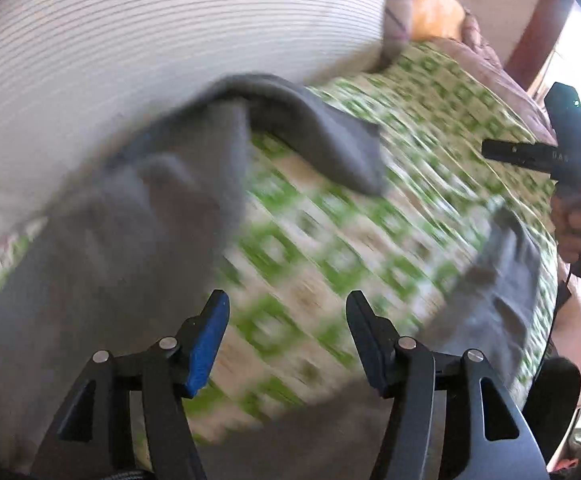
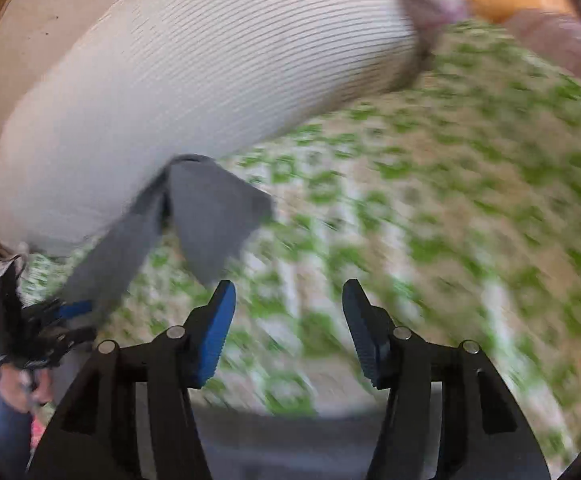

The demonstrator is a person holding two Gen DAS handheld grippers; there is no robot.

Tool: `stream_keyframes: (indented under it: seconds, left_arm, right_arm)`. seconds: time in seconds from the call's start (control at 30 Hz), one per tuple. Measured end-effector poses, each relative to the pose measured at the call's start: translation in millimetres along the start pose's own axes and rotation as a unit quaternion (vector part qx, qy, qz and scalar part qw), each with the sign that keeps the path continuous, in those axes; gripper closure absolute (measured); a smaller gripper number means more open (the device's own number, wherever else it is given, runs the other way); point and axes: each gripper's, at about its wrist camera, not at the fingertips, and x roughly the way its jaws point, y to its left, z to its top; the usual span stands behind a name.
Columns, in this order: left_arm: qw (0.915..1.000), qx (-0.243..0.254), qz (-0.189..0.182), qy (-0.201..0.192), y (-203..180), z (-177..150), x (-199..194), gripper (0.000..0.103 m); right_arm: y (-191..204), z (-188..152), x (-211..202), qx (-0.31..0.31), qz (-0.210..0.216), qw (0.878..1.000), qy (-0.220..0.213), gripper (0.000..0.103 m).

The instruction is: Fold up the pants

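Note:
Grey pants [image 1: 110, 240] lie crumpled on the green-and-cream bedspread [image 1: 330, 260], blurred. One leg [image 1: 330, 140] bends along the white bolster, and another grey part [image 1: 502, 292] lies at the right near the bed's edge. My left gripper [image 1: 286, 312] hangs open over bare bedspread with nothing between its blue pads. In the right wrist view a pants leg [image 2: 210, 216] lies just ahead and to the left of my right gripper [image 2: 288, 300], which is open and empty. A hand [image 1: 578, 236] holds that right gripper at the right edge of the left wrist view.
A big white ribbed bolster [image 2: 170, 100] lies along the far side of the bed. An orange pillow [image 1: 438, 12] and a pink blanket [image 1: 486, 60] sit at the head, by a red-brown post [image 1: 538, 24]. The bed's near edge runs along the bottom.

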Motion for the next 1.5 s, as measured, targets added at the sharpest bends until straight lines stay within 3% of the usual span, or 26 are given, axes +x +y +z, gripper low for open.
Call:
stream_keyframes:
  seconds: [0.1,0.23,0.57,0.63,0.67,0.7,0.77,0.8,0.83,0.9,1.03,1.27,1.33,1.5]
  left_arm:
    - [0.9993,0.021,0.031,0.011,23.1,35.2,8.4,0.042]
    - [0.9976,0.042,0.048,0.027,52.9,65.3,21.2,0.042]
    - [0.99,0.051,0.105,0.08,110.8,106.4,89.5,0.042]
    - [0.9879,0.049,0.11,0.098,117.6,104.2,103.9,0.042]
    - [0.9869,0.051,0.113,0.103,119.0,102.9,109.4,0.041]
    - [0.9866,0.054,0.113,0.105,120.0,100.5,112.7,0.04]
    - [0.9873,0.055,0.107,0.103,120.8,98.0,114.9,0.044]
    - [0.9883,0.051,0.101,0.103,121.6,96.6,114.0,0.062]
    - [0.9885,0.048,0.096,0.106,122.8,96.1,113.6,0.09]
    - [0.987,0.058,0.107,0.105,116.4,92.4,104.5,0.097]
    - [0.9888,0.071,0.102,0.082,97.5,84.5,69.8,0.099]
    - [0.9923,0.105,0.055,0.034,39.0,56.2,0.1,0.1]
    - [0.9931,0.109,0.035,0.026,16.5,55.1,-8.7,0.1]
    - [0.9944,0.103,-0.013,0.021,-21.1,15.5,-31.3,0.1]
  right_arm:
    - [11.6,27.6,42.7,0.001,0.018,0.999,0.026,0.046]
    - [20.7,50.3,86.1,-0.011,-0.003,0.999,0.047,0.046]
    - [24.2,65.1,135.3,-0.029,-0.007,0.995,0.09,0.046]
    - [29.8,64.3,141.6,-0.043,-0.006,0.994,0.1,0.063]
    - [33.4,63.0,141.6,-0.055,-0.011,0.993,0.104,0.084]
    - [36.4,62.8,140.8,-0.058,-0.016,0.993,0.104,0.095]
    - [40.2,63.0,129.1,-0.07,-0.023,0.993,0.093,0.095]
    - [42.1,63.5,121.5,-0.079,-0.035,0.993,0.084,0.095]
    - [44.3,64.8,113.3,-0.088,-0.048,0.992,0.075,0.095]
    - [47.9,68.2,90.4,-0.103,-0.063,0.991,0.06,0.096]
    - [55.4,79.2,53.1,-0.141,-0.108,0.984,0.034,0.096]
    - [49.5,88.8,2.8,-0.182,-0.184,0.966,0.004,0.096]
    - [44.5,86.5,-4.8,-0.184,-0.194,0.964,0.005,0.096]
    - [27.7,71.7,-17.5,-0.181,-0.208,0.961,0.024,0.096]
